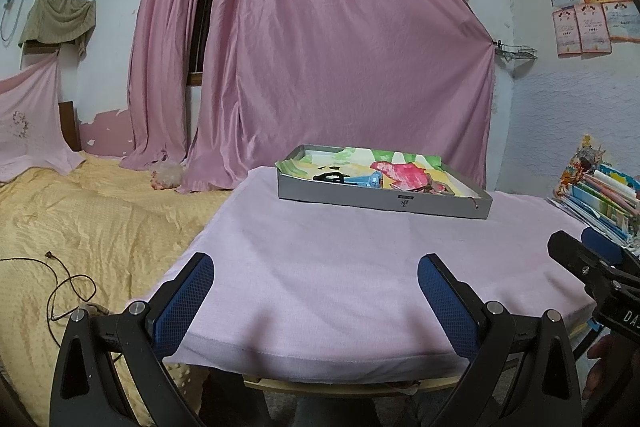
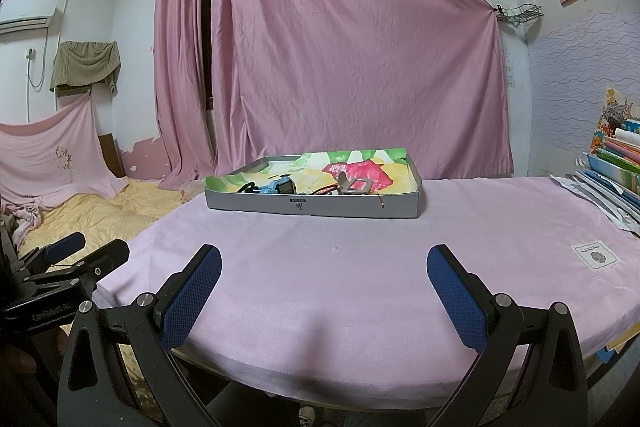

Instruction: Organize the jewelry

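Observation:
A shallow grey box (image 1: 380, 201) (image 2: 312, 205) lined with colourful cloth stands at the far side of the pink-covered table (image 1: 340, 279) (image 2: 360, 267). Inside lie a blue watch (image 2: 280, 187) (image 1: 366, 181), a black item (image 1: 330, 178), a tan strap piece (image 2: 354, 185) and thin reddish cords (image 2: 328, 191). My left gripper (image 1: 316, 275) hovers open over the table's near edge, with nothing between its blue pads. My right gripper (image 2: 324, 267) is open too, empty, and well short of the box. Each gripper shows at the edge of the other's view.
A bed with a yellow blanket (image 1: 80, 227) and a dark cable (image 1: 60, 283) lies left of the table. Stacked books (image 2: 616, 163) (image 1: 600, 195) sit at the table's right side. A white label (image 2: 595, 254) lies on the cloth. Pink curtains (image 1: 320, 47) hang behind.

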### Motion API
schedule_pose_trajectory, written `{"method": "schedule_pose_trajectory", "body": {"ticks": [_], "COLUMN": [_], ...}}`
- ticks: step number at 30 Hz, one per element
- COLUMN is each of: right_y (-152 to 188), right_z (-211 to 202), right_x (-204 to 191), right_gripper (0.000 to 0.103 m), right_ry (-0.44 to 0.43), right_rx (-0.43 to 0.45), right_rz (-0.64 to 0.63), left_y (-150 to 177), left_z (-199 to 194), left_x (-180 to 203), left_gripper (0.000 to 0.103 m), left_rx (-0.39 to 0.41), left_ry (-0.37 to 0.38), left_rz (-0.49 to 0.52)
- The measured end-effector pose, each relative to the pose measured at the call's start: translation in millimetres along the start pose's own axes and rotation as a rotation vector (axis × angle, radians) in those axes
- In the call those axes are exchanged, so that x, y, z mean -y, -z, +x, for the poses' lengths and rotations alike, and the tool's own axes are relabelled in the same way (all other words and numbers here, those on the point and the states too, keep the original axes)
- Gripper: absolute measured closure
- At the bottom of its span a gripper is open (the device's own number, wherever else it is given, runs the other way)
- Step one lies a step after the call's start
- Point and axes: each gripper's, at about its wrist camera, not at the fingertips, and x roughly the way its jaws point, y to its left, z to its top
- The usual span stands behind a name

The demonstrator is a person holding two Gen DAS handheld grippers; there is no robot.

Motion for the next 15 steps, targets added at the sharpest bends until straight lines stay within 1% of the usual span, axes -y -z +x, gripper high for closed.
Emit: {"method": "schedule_pose_trajectory", "body": {"ticks": [7,11,15], "right_y": [-0.1,0.0,0.2], "right_z": [0.0,0.0,0.0], "right_x": [0.1,0.1,0.1], "right_gripper": [0.002,0.002,0.002], "right_ry": [-0.001,-0.001,0.000], "right_rx": [0.000,0.000,-0.001], "right_rz": [0.000,0.001,0.001], "left_y": [-3.0,-4.3,-4.8], "left_z": [-4.5,-6.2,-4.4], "left_x": [1.0,3.2,3.9], "left_gripper": [0.001,0.001,0.001], "left_rx": [0.013,0.027,0.021], "left_ry": [0.028,0.019,0.007], "left_rz": [-0.008,-0.002,0.001]}}
